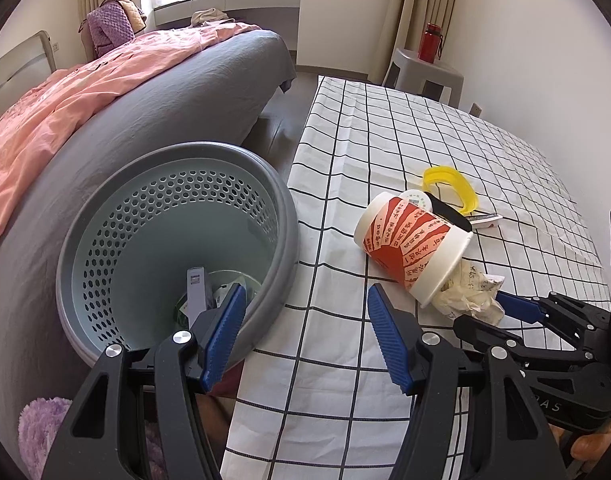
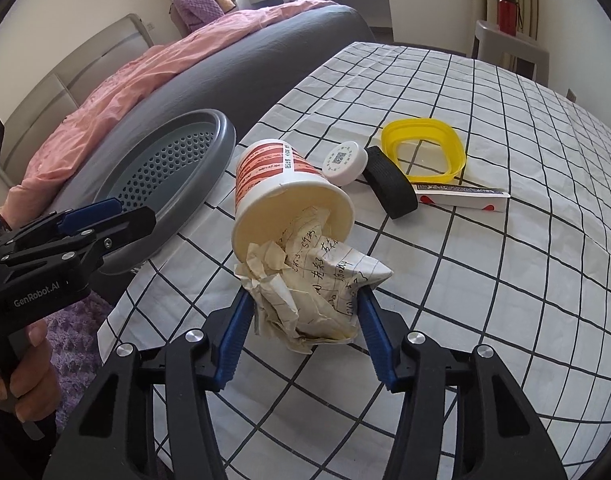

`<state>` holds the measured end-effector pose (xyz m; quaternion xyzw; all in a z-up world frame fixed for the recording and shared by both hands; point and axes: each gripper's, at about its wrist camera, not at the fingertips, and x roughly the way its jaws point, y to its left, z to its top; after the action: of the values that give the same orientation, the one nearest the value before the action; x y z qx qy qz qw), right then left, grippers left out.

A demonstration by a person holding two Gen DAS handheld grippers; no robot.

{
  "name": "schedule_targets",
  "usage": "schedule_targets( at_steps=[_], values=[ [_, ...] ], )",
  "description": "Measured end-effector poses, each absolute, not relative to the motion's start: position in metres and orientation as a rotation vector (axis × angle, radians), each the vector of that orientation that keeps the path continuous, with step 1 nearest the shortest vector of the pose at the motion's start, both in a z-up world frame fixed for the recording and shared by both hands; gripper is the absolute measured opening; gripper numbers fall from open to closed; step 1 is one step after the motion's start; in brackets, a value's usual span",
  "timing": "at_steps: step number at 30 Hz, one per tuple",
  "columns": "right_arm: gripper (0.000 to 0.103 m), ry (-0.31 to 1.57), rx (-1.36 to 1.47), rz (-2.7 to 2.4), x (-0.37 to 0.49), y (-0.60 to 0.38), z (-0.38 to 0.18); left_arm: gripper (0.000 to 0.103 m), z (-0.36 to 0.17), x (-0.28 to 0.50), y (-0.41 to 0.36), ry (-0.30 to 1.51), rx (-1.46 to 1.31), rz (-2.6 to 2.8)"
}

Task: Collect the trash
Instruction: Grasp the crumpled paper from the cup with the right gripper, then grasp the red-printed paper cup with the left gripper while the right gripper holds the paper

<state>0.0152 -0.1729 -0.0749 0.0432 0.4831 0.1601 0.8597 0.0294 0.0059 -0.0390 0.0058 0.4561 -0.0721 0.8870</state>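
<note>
A red-and-white paper cup (image 2: 281, 192) lies on its side on the checked tablecloth (image 2: 485, 280), crumpled written paper (image 2: 313, 288) spilling from its mouth. My right gripper (image 2: 305, 312) has its blue pads on both sides of the paper wad, shut on it. In the left wrist view the cup (image 1: 413, 248), the paper (image 1: 469, 296) and the right gripper (image 1: 517, 304) show at right. My left gripper (image 1: 305, 312) is open and empty, above the table edge beside a grey perforated bin (image 1: 177, 216) that holds some trash.
A yellow lid (image 2: 425, 148), a white cap (image 2: 343, 162), a black ring (image 2: 389, 188) and a small red-and-white box (image 2: 461, 196) lie behind the cup. A bed with pink bedding (image 1: 65, 96) stands left of the bin. A red bottle (image 1: 429, 42) stands on a stool.
</note>
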Motion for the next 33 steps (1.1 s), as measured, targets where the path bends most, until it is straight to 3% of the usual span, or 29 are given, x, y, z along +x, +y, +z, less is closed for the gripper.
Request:
schedule_targets(
  at_steps=[17,33],
  values=[
    [0.052,0.975,0.248,0.129,-0.039,-0.241,-0.068,0.061,-0.04,0.011,-0.034,0.921,0.039,-0.224],
    [0.052,0.921,0.368,0.132,-0.041,-0.269,-0.067,0.061,-0.061,0.05,-0.087,0.908,0.04,-0.201]
  ],
)
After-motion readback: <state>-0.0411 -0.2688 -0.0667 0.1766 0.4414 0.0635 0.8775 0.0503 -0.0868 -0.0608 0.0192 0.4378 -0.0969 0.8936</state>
